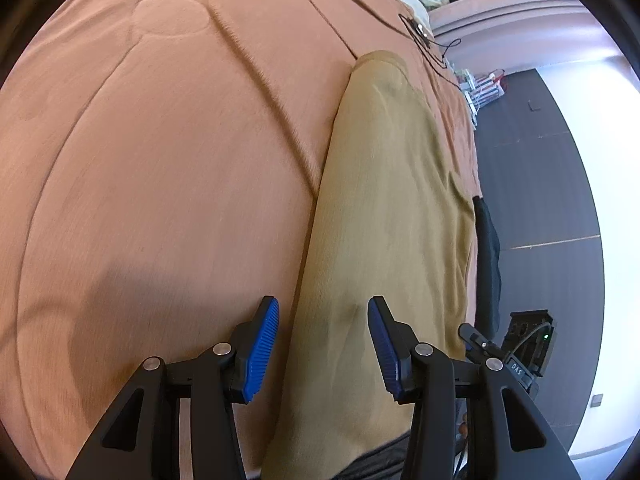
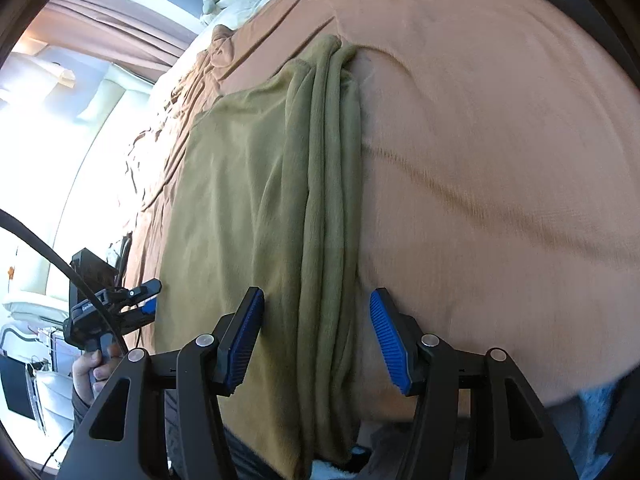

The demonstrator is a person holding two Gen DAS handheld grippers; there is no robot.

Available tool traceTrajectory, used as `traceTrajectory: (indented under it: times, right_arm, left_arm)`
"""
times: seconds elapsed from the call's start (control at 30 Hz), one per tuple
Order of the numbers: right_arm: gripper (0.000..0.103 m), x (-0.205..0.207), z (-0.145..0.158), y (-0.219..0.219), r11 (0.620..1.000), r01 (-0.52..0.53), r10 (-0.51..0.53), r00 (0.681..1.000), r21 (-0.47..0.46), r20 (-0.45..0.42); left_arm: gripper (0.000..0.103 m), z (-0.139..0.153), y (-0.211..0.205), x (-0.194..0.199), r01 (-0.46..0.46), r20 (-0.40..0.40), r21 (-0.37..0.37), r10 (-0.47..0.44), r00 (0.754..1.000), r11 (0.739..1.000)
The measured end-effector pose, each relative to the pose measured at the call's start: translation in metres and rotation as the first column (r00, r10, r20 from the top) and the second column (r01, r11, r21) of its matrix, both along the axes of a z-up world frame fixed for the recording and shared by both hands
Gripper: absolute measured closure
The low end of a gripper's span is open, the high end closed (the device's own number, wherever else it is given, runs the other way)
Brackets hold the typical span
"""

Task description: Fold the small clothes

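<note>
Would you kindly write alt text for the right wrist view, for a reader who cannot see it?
An olive-green garment, folded with layered edges stacked along its right side, lies on an orange bedspread. The right gripper, blue-padded fingers open, straddles those edges without pressing them. At lower left, a hand holds the left gripper.

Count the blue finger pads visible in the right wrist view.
3. Two are on the right hand-held gripper, either side of the olive garment. One shows on the left hand-held gripper at the left; its other pad may be hidden.
</note>
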State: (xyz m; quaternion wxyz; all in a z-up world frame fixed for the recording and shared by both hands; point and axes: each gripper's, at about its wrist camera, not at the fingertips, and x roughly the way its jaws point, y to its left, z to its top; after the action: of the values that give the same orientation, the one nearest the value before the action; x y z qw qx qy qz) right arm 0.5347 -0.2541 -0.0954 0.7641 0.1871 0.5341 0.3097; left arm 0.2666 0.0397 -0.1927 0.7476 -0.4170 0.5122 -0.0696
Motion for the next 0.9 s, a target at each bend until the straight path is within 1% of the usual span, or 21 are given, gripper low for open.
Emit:
traceTrajectory:
  times: [0.2,0.23,0.57,0.67,0.8,0.9]
  right_arm:
    - [0.050,0.022,-0.008,0.012,1.000,-0.003,0.003,1.000,0.024,-0.007]
    - [0.050,0.017,-0.010,0.001,1.000,-0.006,0.006,1.000,0.029,-0.007]
    - [0.050,0.047,-0.018,-0.007,0.998,-0.025,0.024,1.000,0.063,0.006]
    - [0.050,0.055,-0.021,-0.003,0.997,-0.031,0.031,0.999,0.066,0.008]
    - [0.057,0.064,-0.022,0.001,0.997,-0.048,0.047,0.999,0.066,0.013]
    - [0.060,0.073,-0.025,0.001,0.994,-0.053,0.053,0.999,0.093,0.004]
  left_arm:
    - [0.056,0.000,0.005,0.030,0.004,0.005,-0.007,-0.004,1.000,1.000]
    - [0.056,-0.001,0.006,0.033,0.005,0.006,-0.011,-0.005,1.000,1.000]
    - [0.057,-0.004,0.011,0.079,0.018,0.010,-0.009,-0.017,1.000,1.000]
    - [0.060,-0.006,0.015,0.090,0.014,0.007,-0.019,-0.014,1.000,1.000]
    - [0.061,-0.007,0.016,0.106,0.020,0.016,-0.033,-0.019,1.000,0.999]
    - [0.061,-0.007,0.018,0.116,0.021,0.021,-0.038,-0.020,1.000,0.999]
